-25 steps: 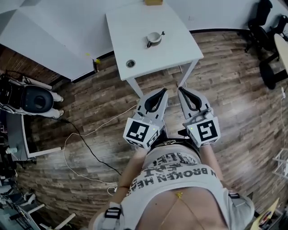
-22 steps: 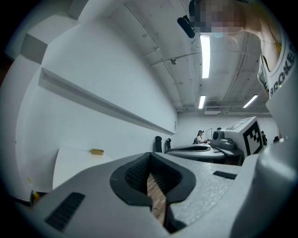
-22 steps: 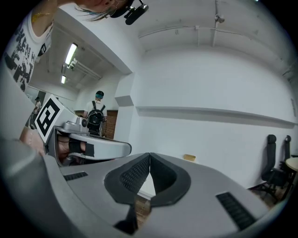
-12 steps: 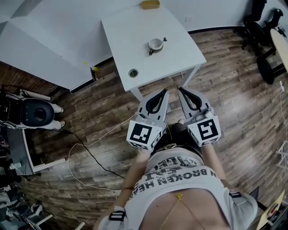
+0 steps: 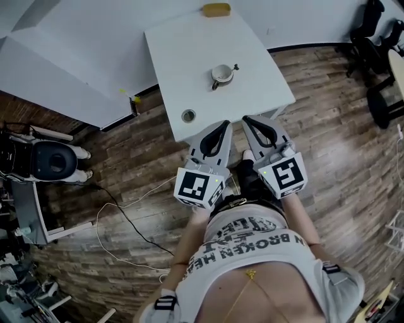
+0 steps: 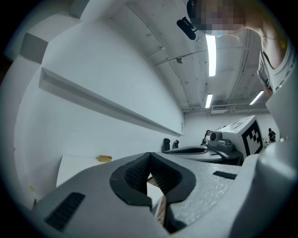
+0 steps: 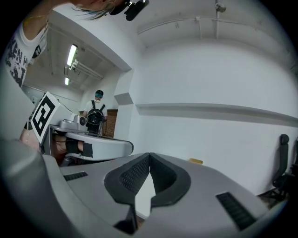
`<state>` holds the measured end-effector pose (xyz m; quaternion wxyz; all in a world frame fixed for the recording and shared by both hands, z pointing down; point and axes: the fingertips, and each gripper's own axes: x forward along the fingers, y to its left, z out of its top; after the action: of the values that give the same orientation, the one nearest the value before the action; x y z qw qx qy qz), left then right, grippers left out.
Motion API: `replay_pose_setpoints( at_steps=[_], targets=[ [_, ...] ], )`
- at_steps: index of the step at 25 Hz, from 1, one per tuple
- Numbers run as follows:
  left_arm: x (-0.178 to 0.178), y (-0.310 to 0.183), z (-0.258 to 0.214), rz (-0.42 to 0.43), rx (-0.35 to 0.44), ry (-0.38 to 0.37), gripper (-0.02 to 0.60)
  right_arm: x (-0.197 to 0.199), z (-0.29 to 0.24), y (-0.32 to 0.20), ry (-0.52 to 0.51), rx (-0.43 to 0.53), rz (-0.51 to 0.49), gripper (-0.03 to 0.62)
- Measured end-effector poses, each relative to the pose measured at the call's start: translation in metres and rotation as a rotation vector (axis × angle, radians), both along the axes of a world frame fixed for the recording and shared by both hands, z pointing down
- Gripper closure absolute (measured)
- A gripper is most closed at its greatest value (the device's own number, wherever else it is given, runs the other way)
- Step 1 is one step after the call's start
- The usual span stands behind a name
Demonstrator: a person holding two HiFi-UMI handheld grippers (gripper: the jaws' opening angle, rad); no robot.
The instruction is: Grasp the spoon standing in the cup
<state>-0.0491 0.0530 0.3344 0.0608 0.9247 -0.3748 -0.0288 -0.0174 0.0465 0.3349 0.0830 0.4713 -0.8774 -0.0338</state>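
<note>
A white cup [image 5: 221, 74] stands near the middle of the small white table [image 5: 189, 50] in the head view, with the dark-handled spoon [image 5: 233, 67] leaning out over its right rim. My left gripper [image 5: 224, 125] is shut and empty, its tips just over the table's near edge. My right gripper [image 5: 247, 120] is shut and empty too, beside the left one at the same edge. Both hang well short of the cup. In the left gripper view the gripper [image 6: 149, 156] shows closed tips; the right gripper [image 7: 149, 155] view shows the same.
A round hole [image 5: 188, 115] sits in the table's near left corner. A yellow block [image 5: 216, 9] lies at the far edge. White wall panels run on the left, dark chairs [image 5: 379, 57] on the right, and cables [image 5: 113, 208] trail over the wood floor.
Both grippers have come forward to the table's near edge, and the table and cup now sit lower and nearer in the head view. The jaws stayed shut.
</note>
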Motion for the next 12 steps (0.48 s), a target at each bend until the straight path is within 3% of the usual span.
replay_pose_setpoints(
  at_steps=[12],
  targets=[
    [0.064,-0.115,0.004,-0.114,-0.024,-0.024,0.591,0.058,-0.002,-0.116,0.007,0.003,-0.127,0.588]
  ],
)
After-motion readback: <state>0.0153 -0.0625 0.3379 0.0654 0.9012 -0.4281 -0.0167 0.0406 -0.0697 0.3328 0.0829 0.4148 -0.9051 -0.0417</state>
